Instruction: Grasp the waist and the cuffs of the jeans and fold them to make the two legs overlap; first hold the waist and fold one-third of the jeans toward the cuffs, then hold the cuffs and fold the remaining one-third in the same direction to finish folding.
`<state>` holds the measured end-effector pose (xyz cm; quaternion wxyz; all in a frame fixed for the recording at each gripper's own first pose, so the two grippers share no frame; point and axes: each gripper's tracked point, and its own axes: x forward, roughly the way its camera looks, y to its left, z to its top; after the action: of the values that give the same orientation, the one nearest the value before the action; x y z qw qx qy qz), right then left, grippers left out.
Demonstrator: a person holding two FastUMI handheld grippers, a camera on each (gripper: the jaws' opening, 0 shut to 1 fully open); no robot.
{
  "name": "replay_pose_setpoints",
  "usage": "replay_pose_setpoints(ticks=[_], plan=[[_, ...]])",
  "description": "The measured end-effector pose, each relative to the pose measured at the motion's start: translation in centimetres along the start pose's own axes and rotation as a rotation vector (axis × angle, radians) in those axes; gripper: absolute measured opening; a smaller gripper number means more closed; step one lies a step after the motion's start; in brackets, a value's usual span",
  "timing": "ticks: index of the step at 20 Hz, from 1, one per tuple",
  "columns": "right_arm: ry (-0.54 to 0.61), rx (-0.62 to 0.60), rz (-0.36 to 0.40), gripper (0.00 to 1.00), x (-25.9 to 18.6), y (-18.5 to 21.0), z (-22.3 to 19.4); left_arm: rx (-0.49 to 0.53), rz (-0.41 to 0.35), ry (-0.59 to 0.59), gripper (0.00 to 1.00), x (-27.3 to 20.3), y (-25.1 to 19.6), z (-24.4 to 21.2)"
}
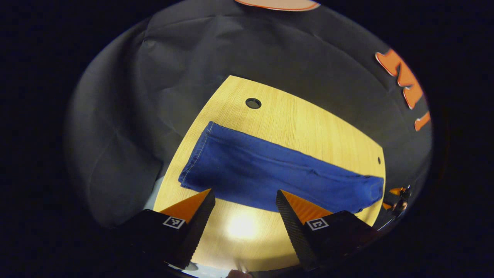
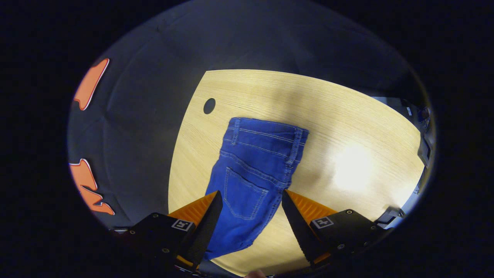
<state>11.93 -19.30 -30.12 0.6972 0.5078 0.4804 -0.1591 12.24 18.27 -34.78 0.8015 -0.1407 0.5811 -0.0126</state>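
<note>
Blue jeans [image 1: 270, 173] flat on table [image 1: 308, 127] (back pocket [image 2: 245, 193] in right gripper view).

jeans [image 1: 270, 173] blue | table [image 1: 308, 127] light wood-grain | gripper [image 1: 245, 200] black-orange

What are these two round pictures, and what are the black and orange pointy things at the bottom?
Those pointy things are claws. A person holds one in each hand, and a small camera rides on each, looking forward. So the left gripper view is what the left claw sees, and the right gripper view is what the right claw sees. Both claws are open and hold nothing. On the wooden table lies one pair of blue jeans, flat, with the legs on top of each other. The left claw looks at them from the side, near the cuffs. The right claw looks at the waist and a back pocket.
</note>
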Motion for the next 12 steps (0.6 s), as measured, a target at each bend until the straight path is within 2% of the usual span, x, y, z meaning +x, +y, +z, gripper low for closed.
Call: replay_pose_setpoints(ticks=[2, 3, 4, 7, 11, 12], plan=[[0.009, -0.012, -0.031, 0.96, 0.8, -1.7, -0.3, 0.108, 0.097, -0.027, 0.98, 0.3, 0.9, -0.1], [0.018, -0.009, -0.034, 1.00, 1.3, -2.3, -0.4, 0.165, 0.155, -0.043, 0.98, 0.1, 1.5, -0.1], [0.020, -0.004, -0.030, 0.97, 2.0, -2.4, -0.3, 0.203, 0.195, -0.096, 0.99, 0.4, 1.8, 0.8], [-0.011, -0.018, -0.007, 0.98, 3.7, -2.1, 0.7, 0.182, 0.210, -0.200, 0.97, -0.1, 1.5, 1.4], [-0.047, -0.022, -0.034, 0.97, 5.8, -2.6, 2.0, 0.150, 0.223, -0.309, 1.00, -1.4, 1.5, 2.1], [-0.056, -0.026, -0.041, 0.89, 6.1, -2.9, 2.3, 0.143, 0.227, -0.338, 1.00, -1.5, 1.4, 2.2]])
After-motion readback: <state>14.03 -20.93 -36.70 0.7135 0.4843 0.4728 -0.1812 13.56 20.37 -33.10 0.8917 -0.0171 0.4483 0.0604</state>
